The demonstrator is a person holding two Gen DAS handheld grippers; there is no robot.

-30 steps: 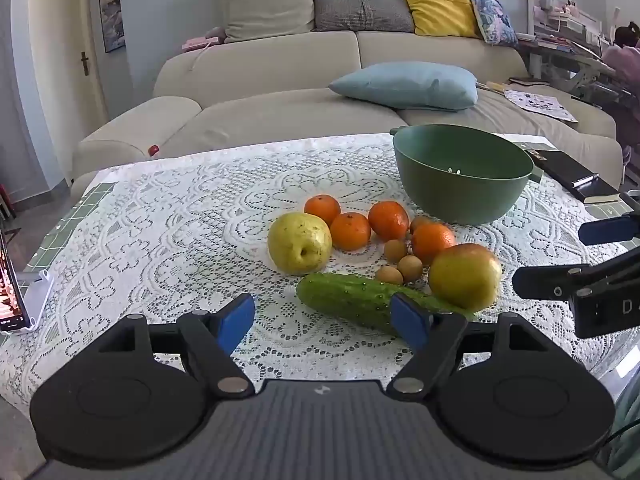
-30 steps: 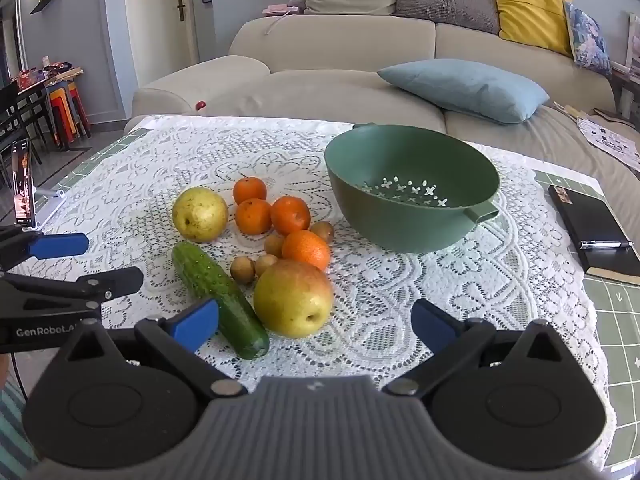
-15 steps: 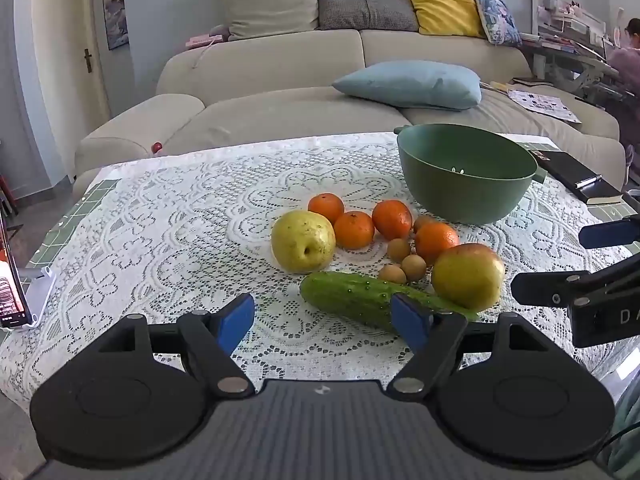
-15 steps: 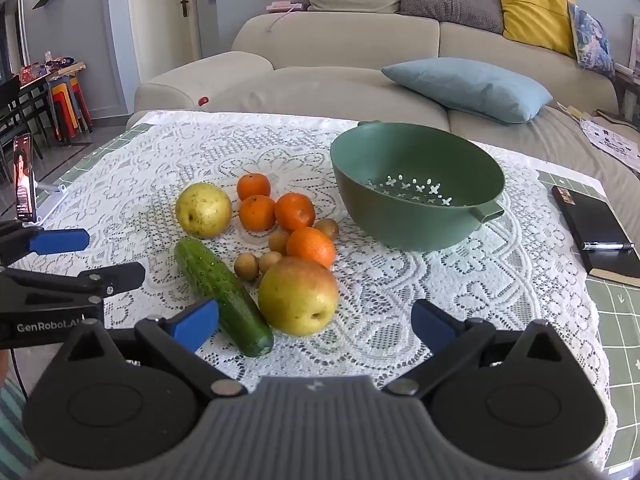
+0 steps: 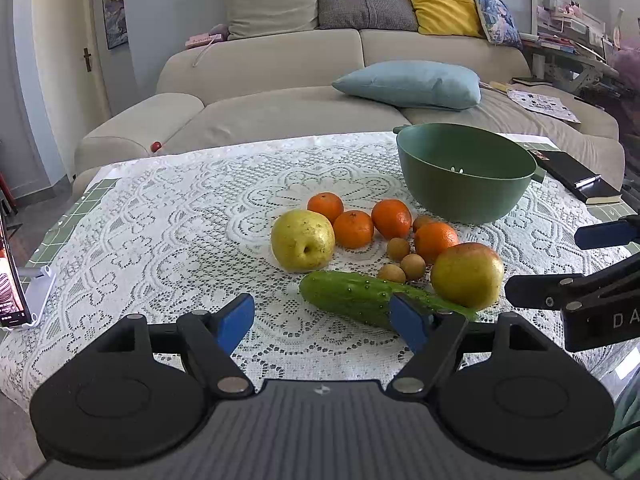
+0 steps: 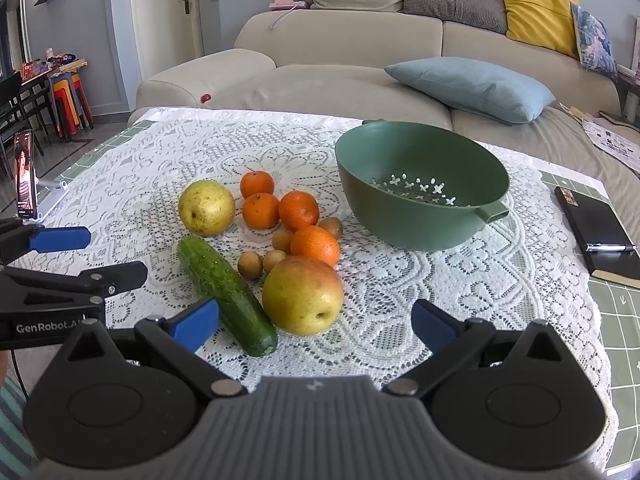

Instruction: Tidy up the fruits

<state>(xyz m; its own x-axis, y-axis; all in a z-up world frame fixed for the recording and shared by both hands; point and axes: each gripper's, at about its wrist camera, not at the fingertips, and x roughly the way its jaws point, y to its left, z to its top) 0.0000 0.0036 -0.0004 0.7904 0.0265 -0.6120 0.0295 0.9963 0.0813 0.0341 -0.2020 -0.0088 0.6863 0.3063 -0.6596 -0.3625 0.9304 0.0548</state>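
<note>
On the lace tablecloth lies a cluster of fruit: a yellow pear (image 5: 303, 240), several oranges (image 5: 391, 218), small brown longans (image 5: 412, 266), a red-yellow apple (image 6: 303, 295) and a cucumber (image 6: 226, 294). A green colander bowl (image 6: 420, 184) stands behind them, nothing in it. My left gripper (image 5: 322, 324) hovers open at the near edge, its right pad in front of the cucumber's end. My right gripper (image 6: 314, 327) is open just short of the apple, which sits between its fingers' lines. Each gripper shows at the other view's side: the left gripper (image 6: 60, 256), the right gripper (image 5: 576, 272).
A black notebook with a pen (image 6: 598, 228) lies at the table's right edge. A phone on a stand (image 6: 25, 178) is at the left edge. A beige sofa (image 5: 280, 92) with cushions runs behind the table. Green grid mat (image 6: 616, 312) shows under the cloth.
Both grippers have crept slightly forward toward the fruit; the apple and cucumber look a little nearer. Nothing on the table has moved, and both grippers stay open.
</note>
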